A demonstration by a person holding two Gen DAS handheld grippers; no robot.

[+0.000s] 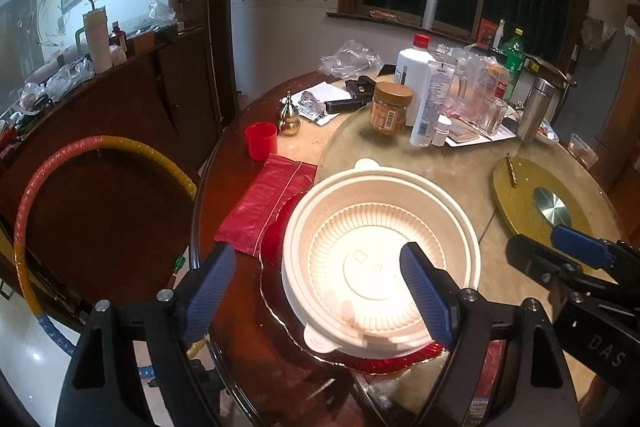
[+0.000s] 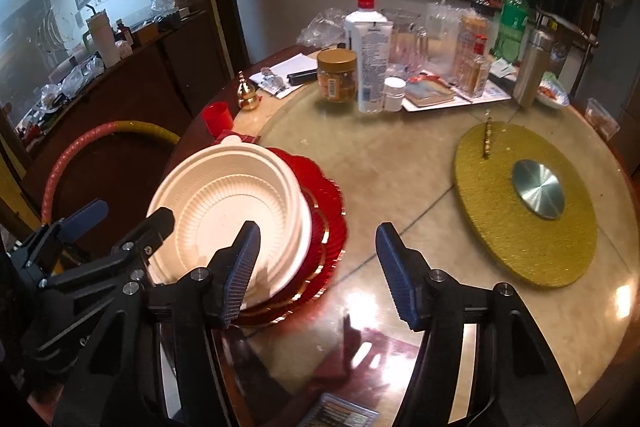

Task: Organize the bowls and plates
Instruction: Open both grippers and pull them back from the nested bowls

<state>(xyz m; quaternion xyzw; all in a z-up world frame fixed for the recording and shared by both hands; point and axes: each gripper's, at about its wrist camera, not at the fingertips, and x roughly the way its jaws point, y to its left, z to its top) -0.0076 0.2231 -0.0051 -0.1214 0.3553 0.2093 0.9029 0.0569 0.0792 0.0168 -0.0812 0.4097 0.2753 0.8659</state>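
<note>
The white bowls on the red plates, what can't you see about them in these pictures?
- How many white bowls are nested: only rims show in both wrist views.
- How many red plates are stacked: bowls cover most of them.
- The bowls' near edge: hidden behind the right gripper in its own view.
- The mark moulded in the bowl's bottom: glare washes it out, left view.

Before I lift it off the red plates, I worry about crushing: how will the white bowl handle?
The white bowl looks like thin ribbed plastic, so probably light and flexible; its rim may buckle under a hard pinch. It sits on the red plates, which look glossy, so a push would likely slide it.
</note>
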